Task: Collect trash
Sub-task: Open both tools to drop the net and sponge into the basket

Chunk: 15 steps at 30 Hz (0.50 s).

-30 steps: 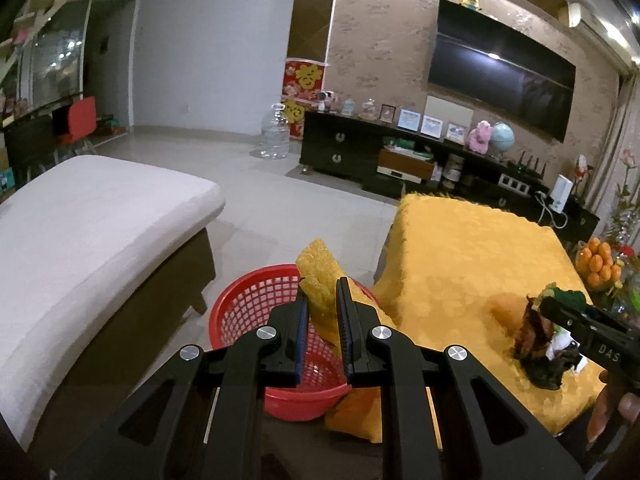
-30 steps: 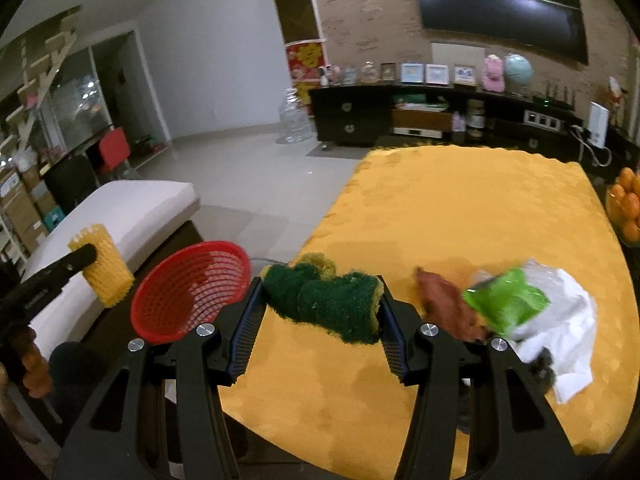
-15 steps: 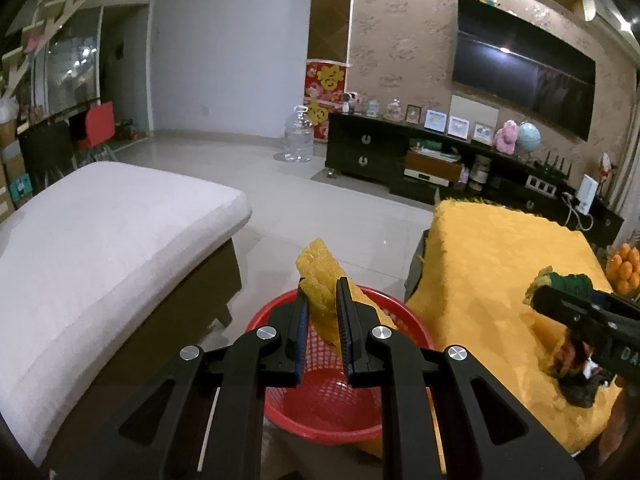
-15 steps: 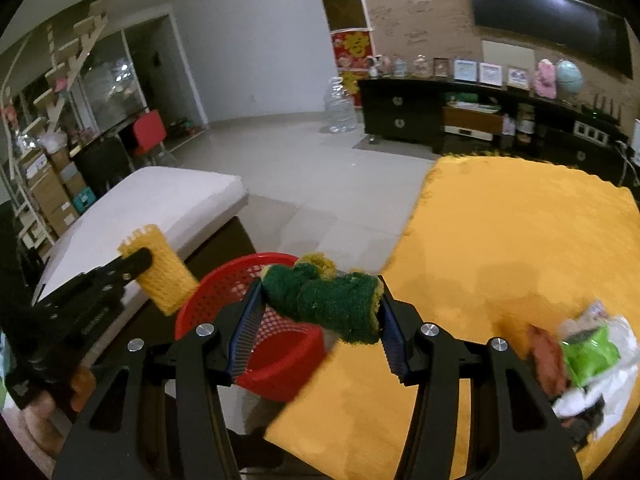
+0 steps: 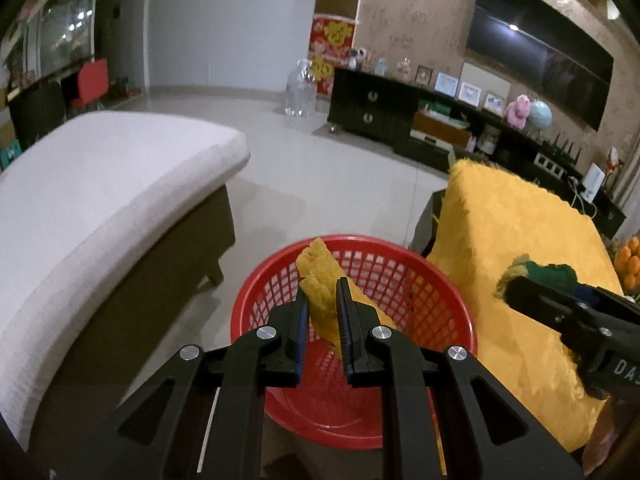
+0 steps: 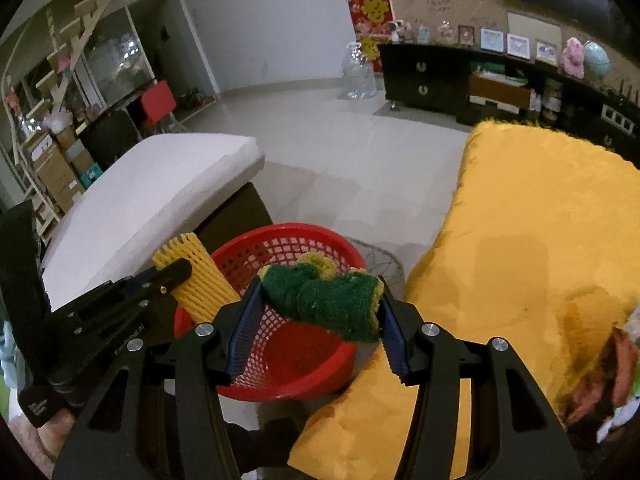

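My left gripper point(image 5: 322, 312) is shut on a yellow foam net sleeve point(image 5: 320, 280) and holds it over the red mesh basket point(image 5: 436, 280). The sleeve also shows in the right wrist view point(image 6: 200, 280), over the basket's left rim. My right gripper point(image 6: 320, 312) is shut on a green and yellow scouring sponge point(image 6: 336, 300) above the red basket point(image 6: 304, 356), near its right side. The sponge shows at the right of the left wrist view point(image 5: 548, 274). More trash point(image 6: 608, 376) lies on the yellow-covered table at the far right.
The yellow-covered table point(image 6: 520, 240) stands right of the basket. A white cushioned bench point(image 5: 100, 200) stands to the left. A dark TV cabinet point(image 5: 400, 120) and a water jug point(image 5: 300, 92) are at the back across tiled floor. Oranges point(image 5: 630, 256) sit at the far right.
Both grippers have swung left, away from the table, with their loads. The sleeve and the sponge now hang over the red basket. The table trash has slid toward the right edge.
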Tool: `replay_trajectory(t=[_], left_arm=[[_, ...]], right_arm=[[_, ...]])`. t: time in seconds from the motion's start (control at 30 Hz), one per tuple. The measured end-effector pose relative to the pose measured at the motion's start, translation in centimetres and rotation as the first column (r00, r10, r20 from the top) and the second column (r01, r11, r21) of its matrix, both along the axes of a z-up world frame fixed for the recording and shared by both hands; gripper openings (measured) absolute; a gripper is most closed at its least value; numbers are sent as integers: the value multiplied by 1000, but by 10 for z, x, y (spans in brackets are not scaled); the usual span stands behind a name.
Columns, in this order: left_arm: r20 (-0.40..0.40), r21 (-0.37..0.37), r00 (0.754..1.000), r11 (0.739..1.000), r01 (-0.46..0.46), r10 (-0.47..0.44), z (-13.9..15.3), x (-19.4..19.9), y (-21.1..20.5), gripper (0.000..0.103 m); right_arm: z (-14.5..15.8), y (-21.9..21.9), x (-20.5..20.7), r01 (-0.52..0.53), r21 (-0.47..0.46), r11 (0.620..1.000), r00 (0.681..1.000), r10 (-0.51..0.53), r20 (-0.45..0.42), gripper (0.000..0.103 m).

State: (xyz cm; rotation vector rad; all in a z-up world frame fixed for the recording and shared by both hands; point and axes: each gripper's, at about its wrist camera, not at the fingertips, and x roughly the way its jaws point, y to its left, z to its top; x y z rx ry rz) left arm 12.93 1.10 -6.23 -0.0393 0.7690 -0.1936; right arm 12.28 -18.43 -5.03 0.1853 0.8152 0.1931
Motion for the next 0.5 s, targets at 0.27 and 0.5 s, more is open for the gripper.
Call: replay_trajectory(t=[0.27,0.5], left_arm=[[-59,37,998,999,-22,24,-13,7,4,13],[-100,23,995,1000,-20,22,-20,11,8,27]], right_arm=[[-15,10,15,-23,54,998,998,26,-54,53],[-17,11,18,-19,87,996,997,25,-71,65]])
